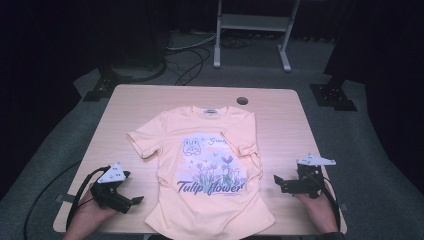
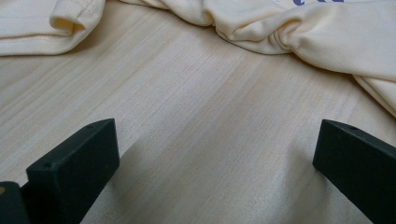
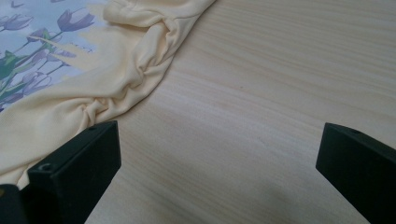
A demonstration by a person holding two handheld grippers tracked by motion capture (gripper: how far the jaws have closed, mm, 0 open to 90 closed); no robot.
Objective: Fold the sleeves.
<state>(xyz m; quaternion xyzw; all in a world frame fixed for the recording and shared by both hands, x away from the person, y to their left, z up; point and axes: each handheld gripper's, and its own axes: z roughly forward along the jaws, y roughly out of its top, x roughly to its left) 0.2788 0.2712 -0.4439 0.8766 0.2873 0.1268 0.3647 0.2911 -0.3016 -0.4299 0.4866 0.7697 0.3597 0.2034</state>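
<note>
Spread across the middle of the wooden table point(image 1: 125, 107), the peach shirt point(image 1: 210, 165) is flanked at nine and three o'clock by the left gripper point(image 1: 134, 201) and right gripper point(image 1: 278, 182), jaws spread and empty, so its bunched side seams should be pinched squarely.

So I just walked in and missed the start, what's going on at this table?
A person sits at a wooden table with tongs in each hand. A pale yellow T-shirt with a tulip print lies face up in the middle, rumpled along its sides. The left tongs and right tongs rest on either side of its lower half, both open and holding nothing. Neither touches the shirt yet.
</note>
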